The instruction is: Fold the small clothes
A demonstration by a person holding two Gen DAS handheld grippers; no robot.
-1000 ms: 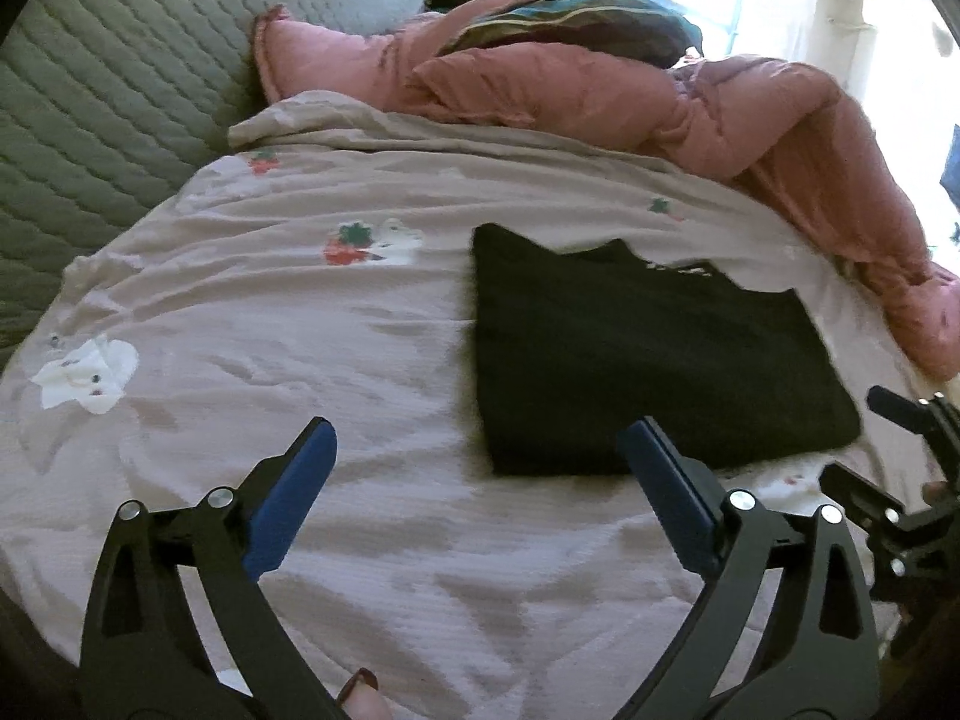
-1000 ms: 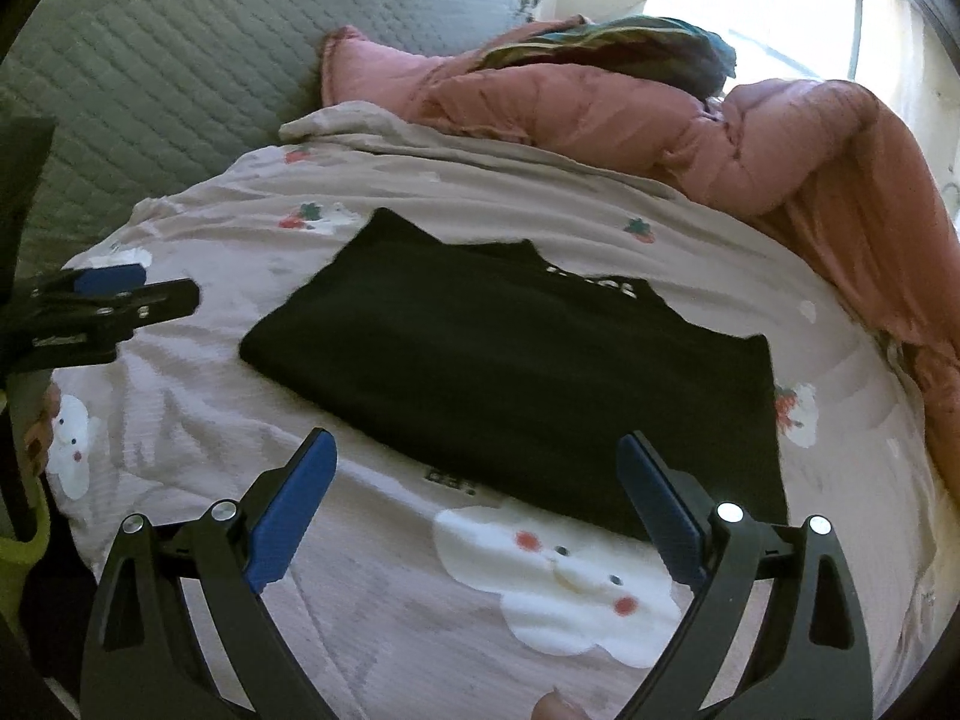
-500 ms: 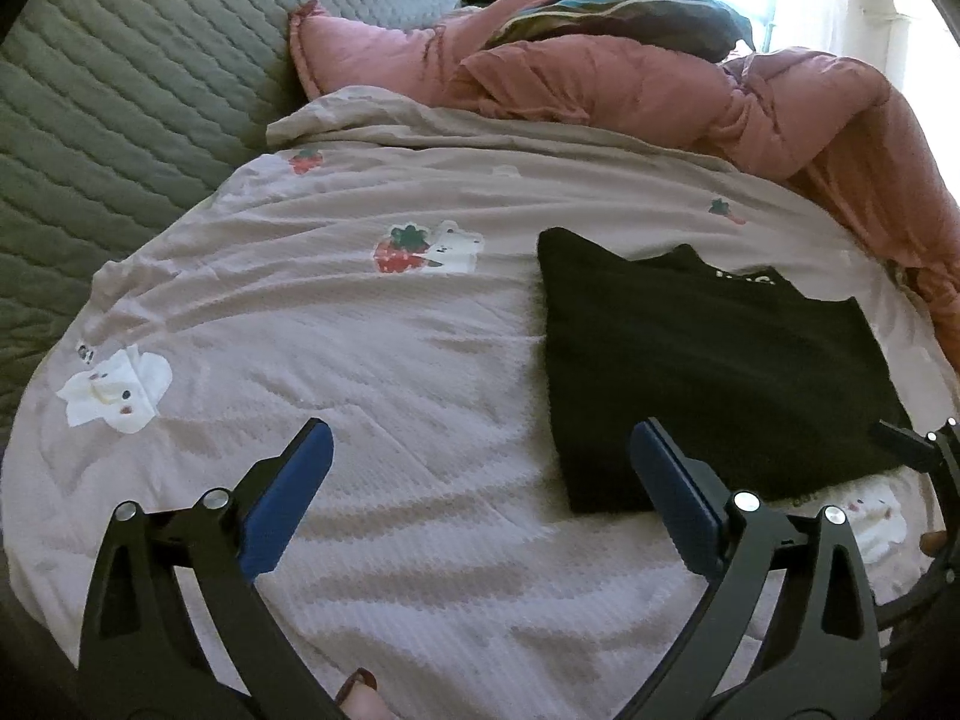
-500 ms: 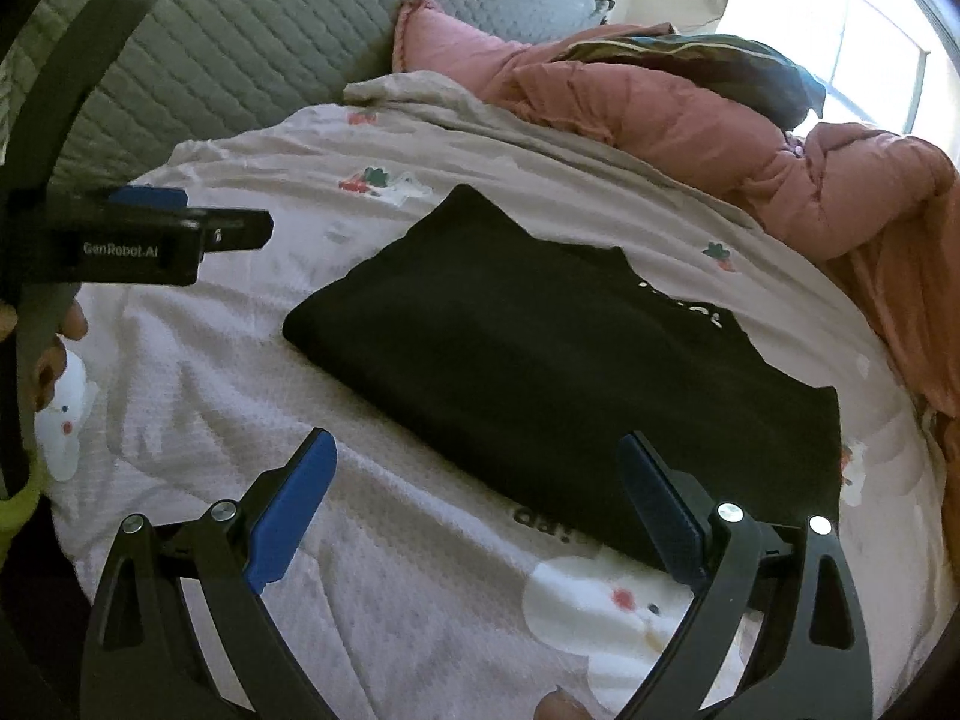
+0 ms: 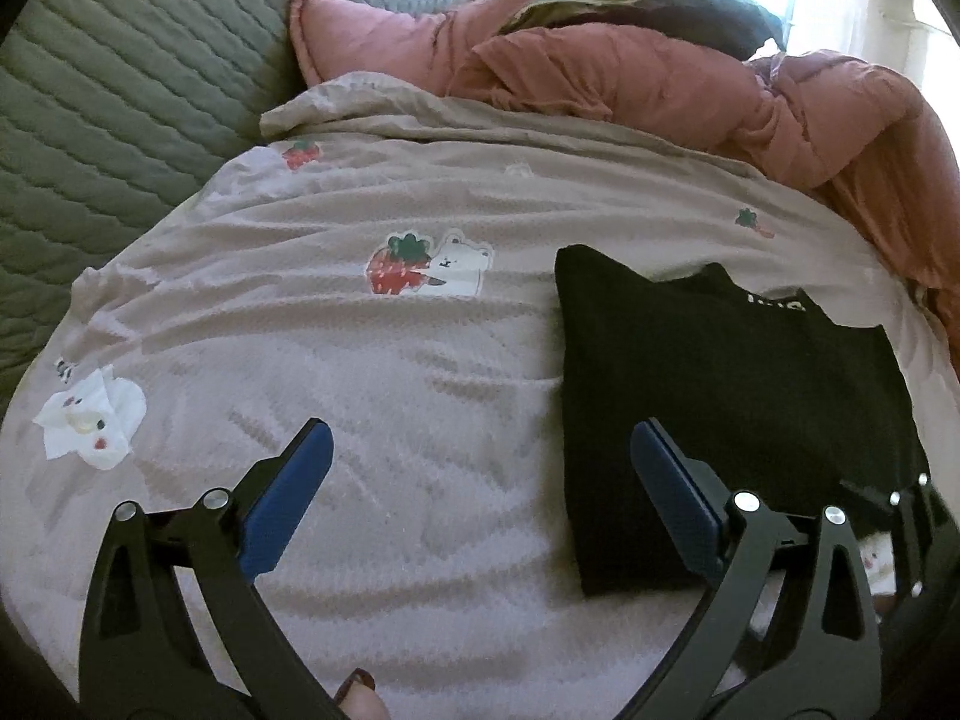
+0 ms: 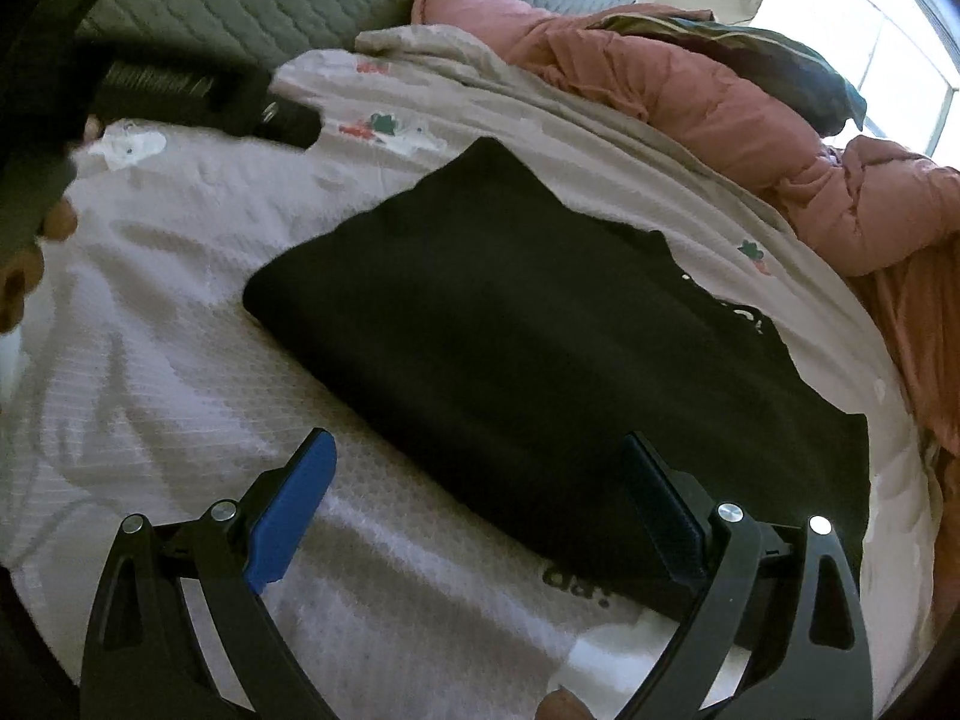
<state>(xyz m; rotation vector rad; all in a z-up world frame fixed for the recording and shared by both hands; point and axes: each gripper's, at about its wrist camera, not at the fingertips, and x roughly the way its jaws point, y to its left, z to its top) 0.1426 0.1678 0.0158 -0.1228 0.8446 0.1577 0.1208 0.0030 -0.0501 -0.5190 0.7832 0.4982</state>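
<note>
Black garment [image 5: 720,396], folded into a flat rectangle, lies on the bed's printed sheet [image 5: 360,360], toward the side where the pink comforter [image 5: 690,96] is heaped. We hold our left claw [image 5: 480,480] wide and empty, one finger over the garment's near corner. Our right claw [image 6: 480,480] is equally wide, empty, straddling the garment's near edge.
</note>
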